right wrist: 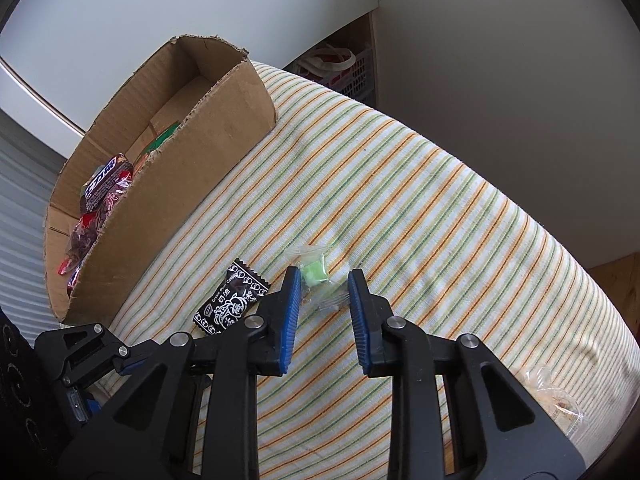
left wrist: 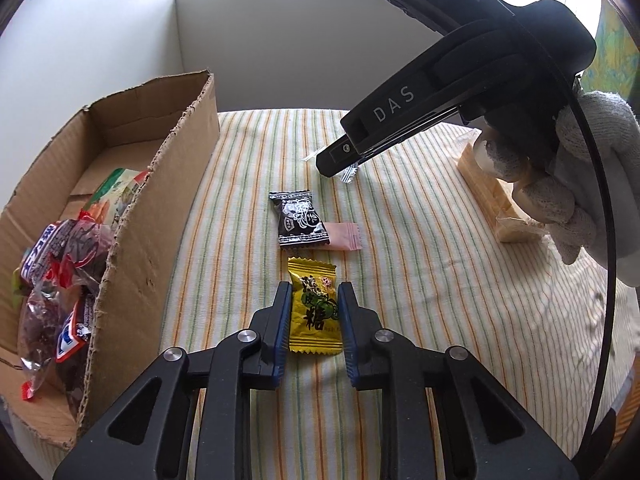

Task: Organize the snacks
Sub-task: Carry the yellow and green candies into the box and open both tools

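Left gripper (left wrist: 315, 295) fingers clamped on yellow candy (left wrist: 315, 309); black candy (left wrist: 299, 219) just beyond. Right gripper (right wrist: 324, 280) fingers clamped on clear-wrapped green candy (right wrist: 315, 276).

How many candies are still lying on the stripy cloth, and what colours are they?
Yellow candy: 1
Black candy: 1
Pink candy: 1
Green candy in clear wrap: 1
Total: 4 small candies on the cloth. The cardboard box already holds more snacks, too piled up to count.
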### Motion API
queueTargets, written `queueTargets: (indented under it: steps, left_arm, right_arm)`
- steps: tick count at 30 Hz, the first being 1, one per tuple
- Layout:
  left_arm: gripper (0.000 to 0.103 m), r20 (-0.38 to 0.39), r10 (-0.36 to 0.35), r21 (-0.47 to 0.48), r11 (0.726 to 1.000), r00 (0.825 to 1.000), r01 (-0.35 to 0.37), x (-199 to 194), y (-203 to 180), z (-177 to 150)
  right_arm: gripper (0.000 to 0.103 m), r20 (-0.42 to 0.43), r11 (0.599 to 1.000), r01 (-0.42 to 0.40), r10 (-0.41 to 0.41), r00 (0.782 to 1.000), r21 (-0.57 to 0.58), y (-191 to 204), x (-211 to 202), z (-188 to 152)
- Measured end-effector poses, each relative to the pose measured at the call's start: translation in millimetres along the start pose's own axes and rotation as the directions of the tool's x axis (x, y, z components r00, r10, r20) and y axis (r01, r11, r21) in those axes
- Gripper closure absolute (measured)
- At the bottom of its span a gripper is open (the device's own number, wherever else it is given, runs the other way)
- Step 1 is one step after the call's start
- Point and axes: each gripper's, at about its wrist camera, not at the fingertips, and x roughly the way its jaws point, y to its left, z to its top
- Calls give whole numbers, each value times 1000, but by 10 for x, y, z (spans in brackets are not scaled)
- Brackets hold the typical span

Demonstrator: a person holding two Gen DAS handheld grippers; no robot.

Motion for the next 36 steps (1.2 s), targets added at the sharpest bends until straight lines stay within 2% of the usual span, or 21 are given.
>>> queueTargets:
  steps: [1, 8, 15, 22, 25, 31, 36]
  left_arm:
    - [82, 2, -5, 2, 1000, 1000, 5, 33, -110, -41]
    - [82, 47, -53, 1, 999, 997, 53, -208, -155, -49]
    - [82, 147, -83, -29, 996, 986, 89, -621, -52, -5]
    - [82, 246, -15, -110, 993, 969, 44, -916, 377, 88]
    - [82, 273, 27, -150, 989, 962, 15, -1005, 607, 25]
    - [82, 275, 88, -226, 974, 957, -24, -1026, 970, -64]
    - [82, 264, 98, -247, 968, 959, -31, -1014, 1117, -124]
  right_arm:
    - [78, 3, 1000, -2, 2, 1000, 4, -28, -36, -31]
    - [78, 43, 1000, -11, 10, 999, 21, -52, -319, -177]
    - [78, 116, 999, -40, 41, 992, -10, 191, -709, -204]
    - [78, 166, 995, -80, 88, 982, -55, 685, -864, -11]
    - [78, 174, 993, -94, 105, 979, -71, 873, -846, 87]
    - [78, 158, 987, -115, 131, 979, -108, 1227, -695, 248]
    - [78, 132, 985, -127, 142, 981, -119, 1412, -546, 346]
